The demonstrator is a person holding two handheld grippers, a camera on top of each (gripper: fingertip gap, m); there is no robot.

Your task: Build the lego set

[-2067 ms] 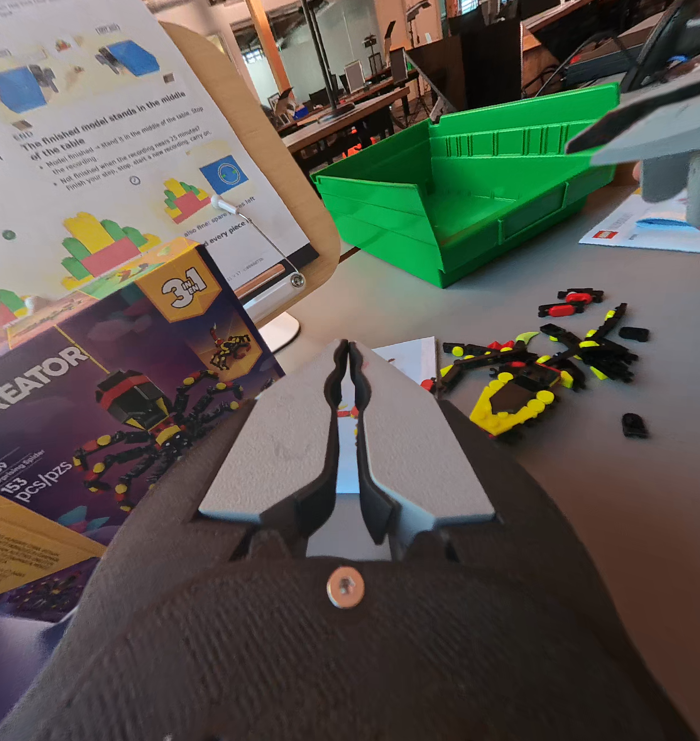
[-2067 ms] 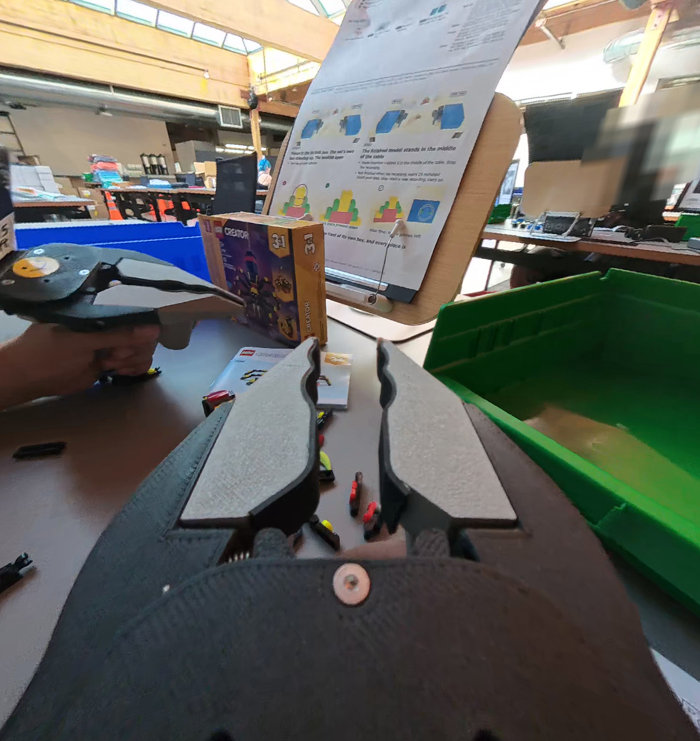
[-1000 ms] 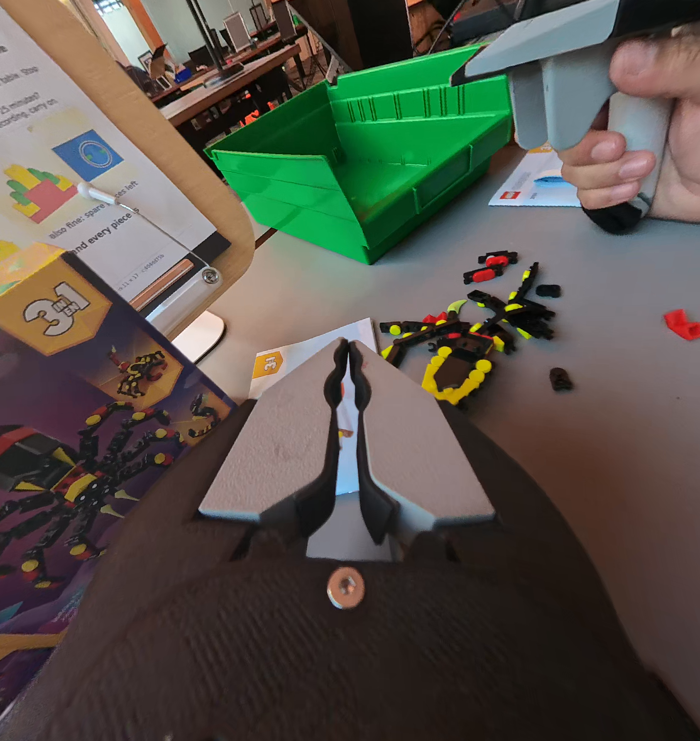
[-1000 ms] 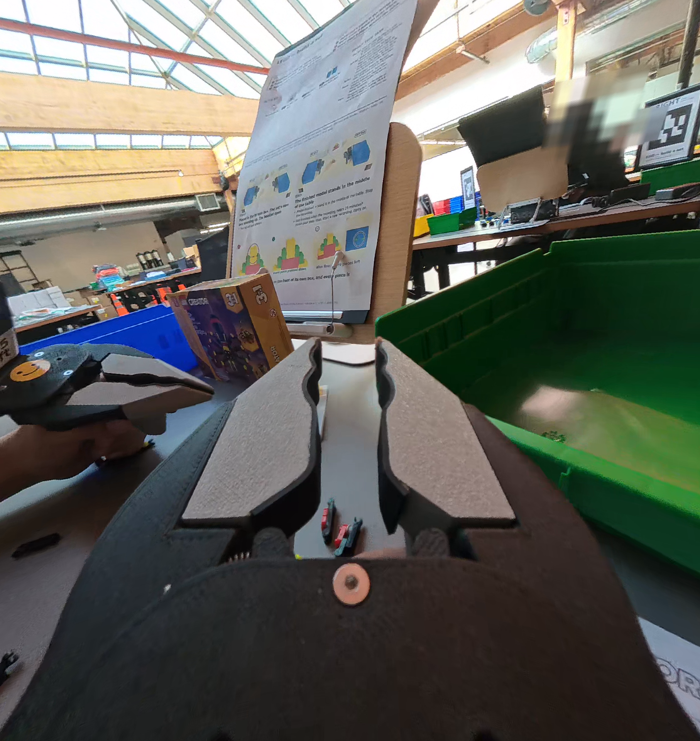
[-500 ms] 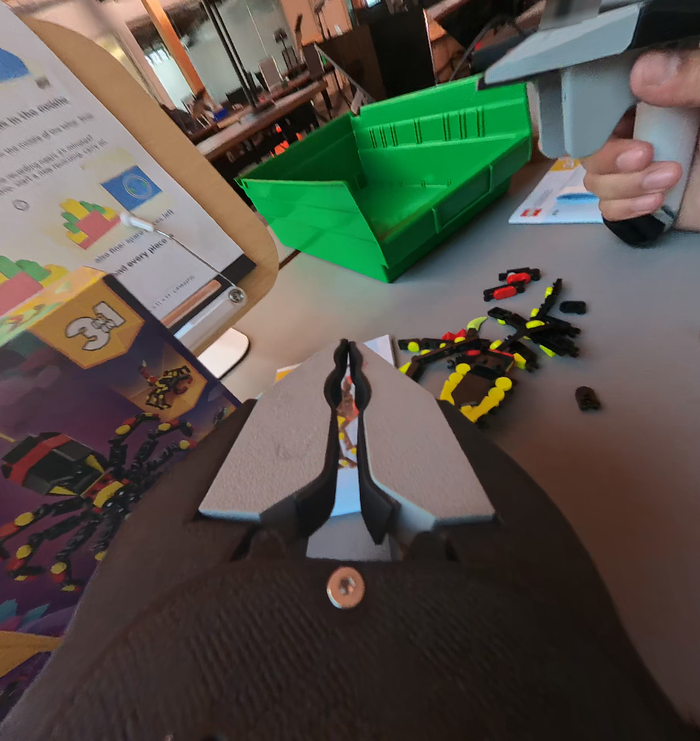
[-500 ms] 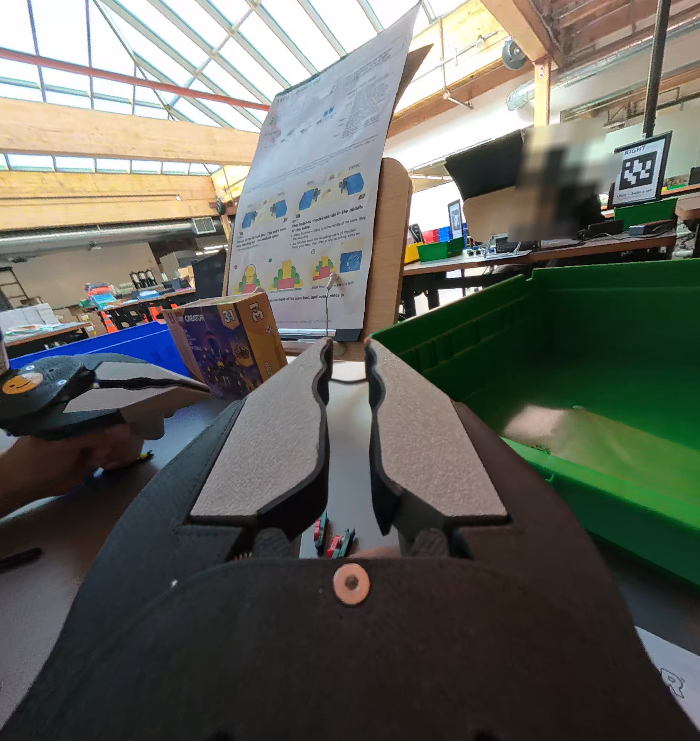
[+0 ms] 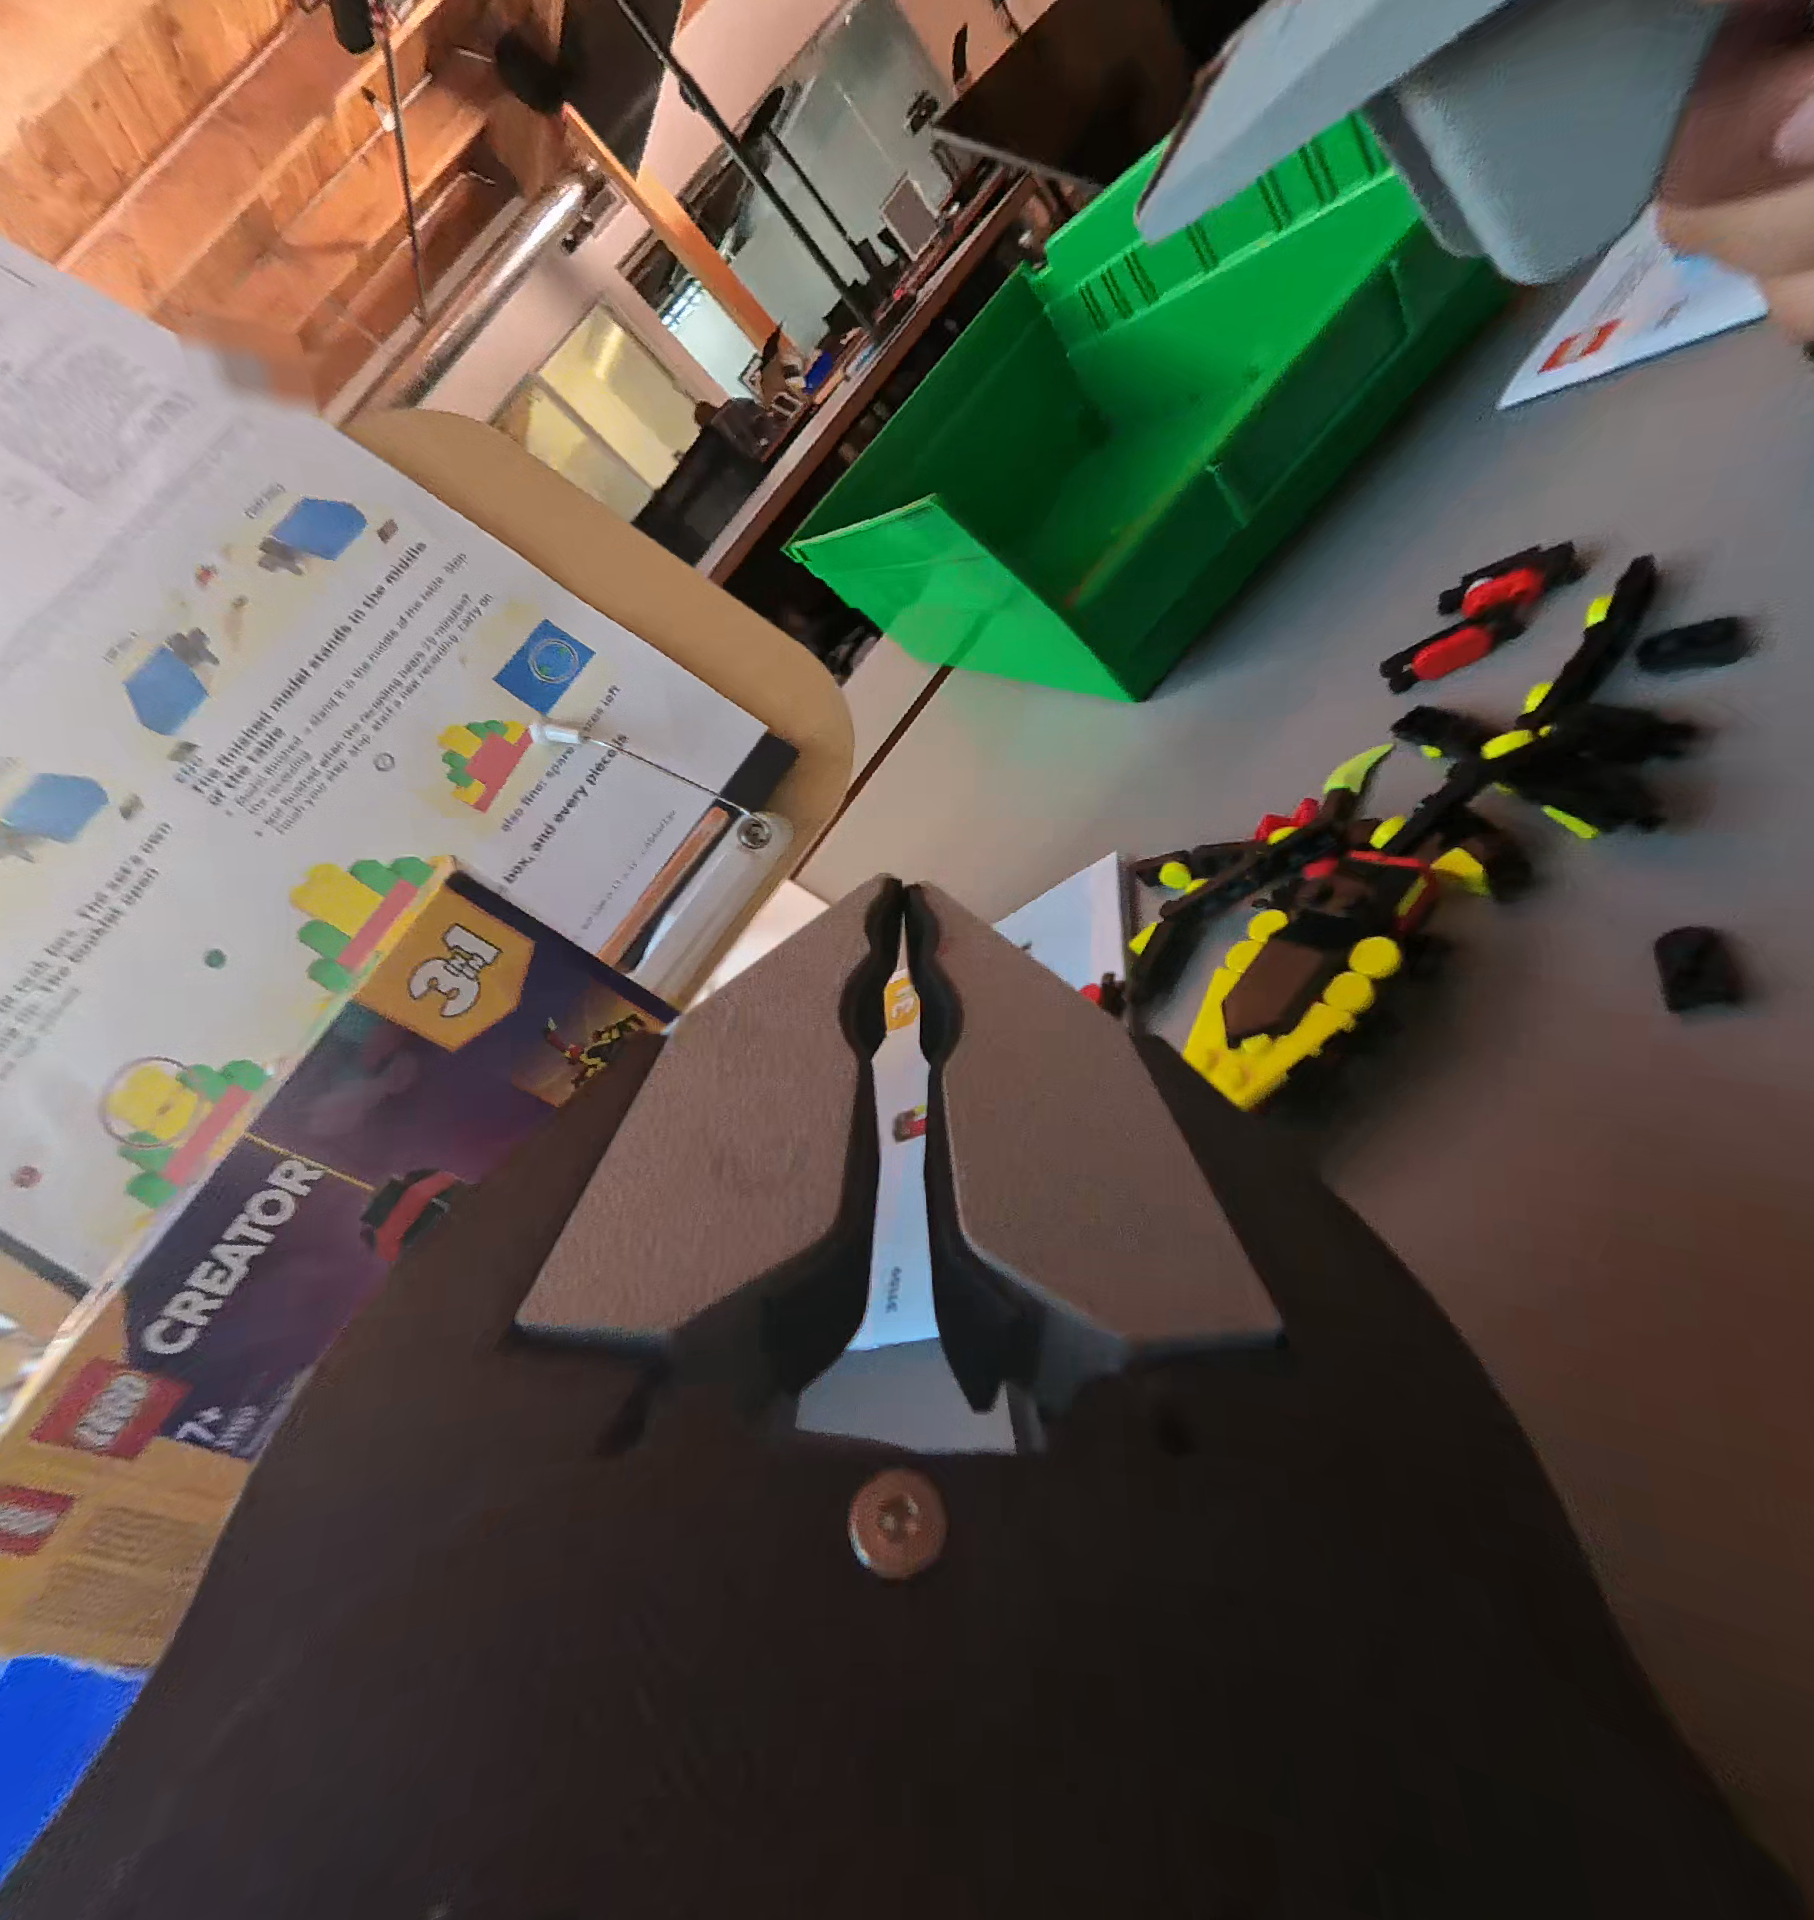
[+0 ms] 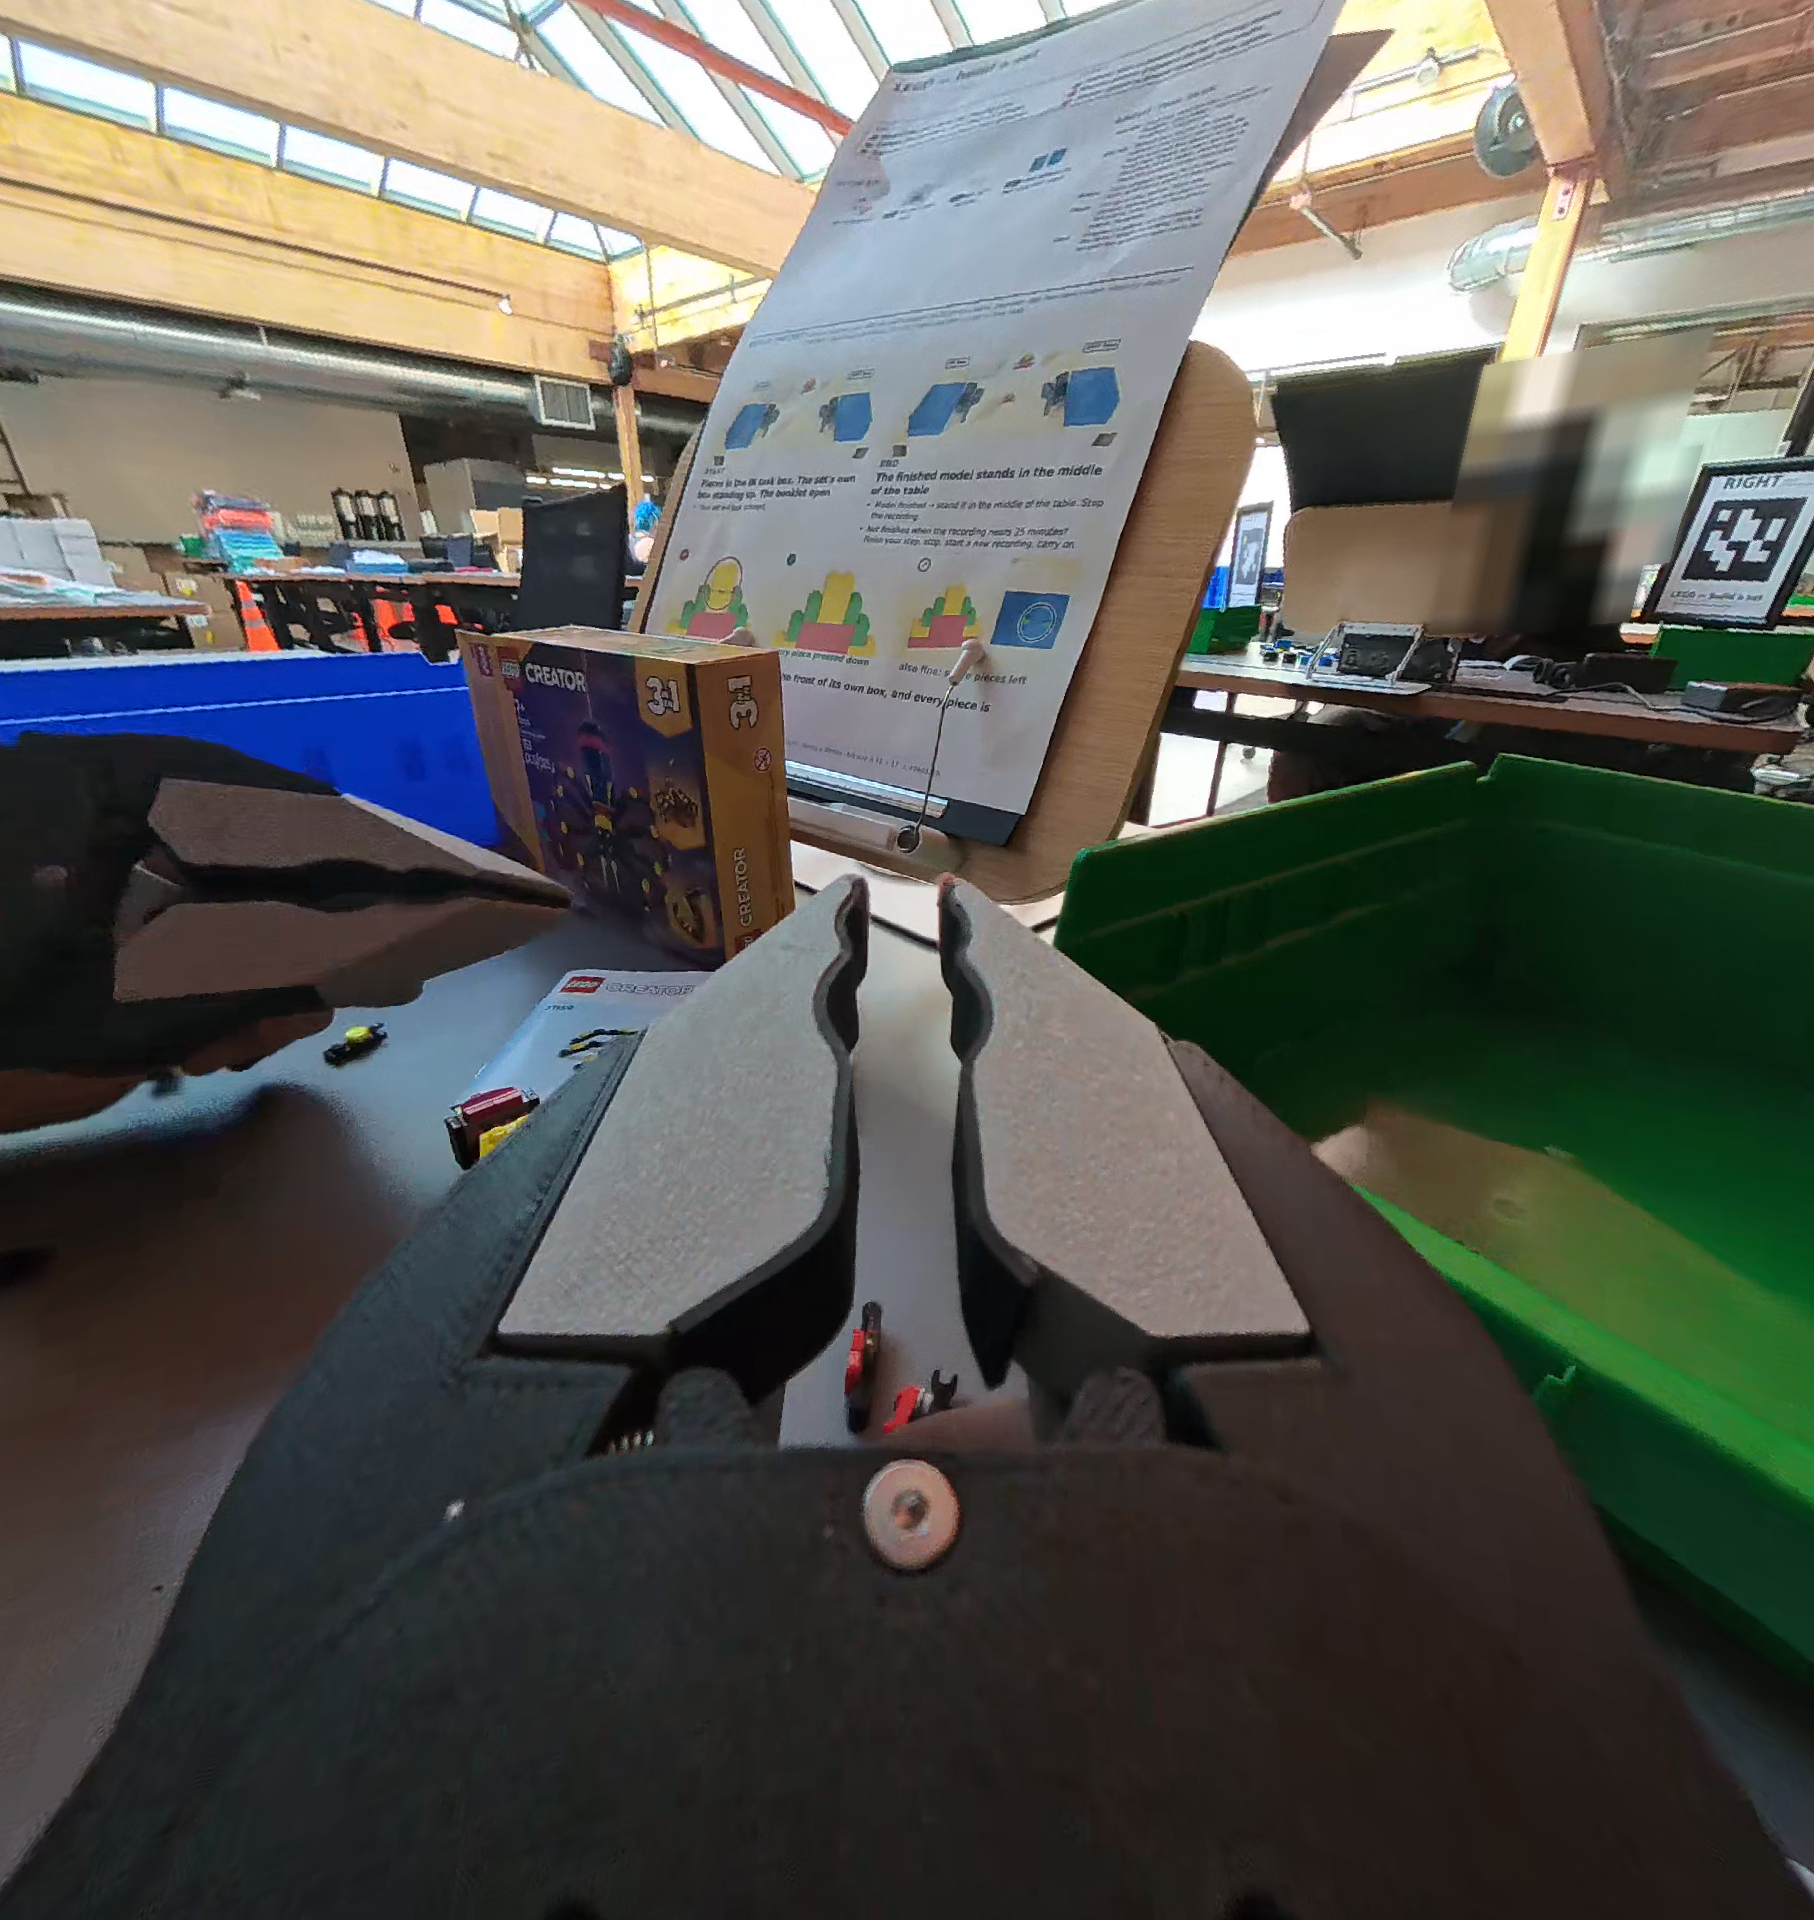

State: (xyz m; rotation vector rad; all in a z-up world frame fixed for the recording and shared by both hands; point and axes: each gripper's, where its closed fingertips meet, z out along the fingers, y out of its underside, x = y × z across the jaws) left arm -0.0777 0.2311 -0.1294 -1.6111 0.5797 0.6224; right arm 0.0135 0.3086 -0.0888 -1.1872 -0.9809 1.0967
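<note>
Probably a large workshop hall: skylights (image 8: 259,125), timber beams (image 8: 290,223), rows of cluttered worktables (image 8: 1485,707).

Print is legible on several things, placed here from the purple and yellow toy box (image 8: 633,790); the box itself carries a brand badge, a large title and numerals on its front and side. Just behind it, a white printed sheet (image 8: 944,499) with headings and captioned drawings leans on a wooden stand (image 8: 1173,623); in front of it lies a white booklet (image 8: 591,1013) with a logo. Far to its right stands a framed black-and-white marker sign (image 8: 1750,540); a white leaflet (image 7: 1630,332) with a red logo lies beyond the green bin (image 7: 1142,488).
</note>
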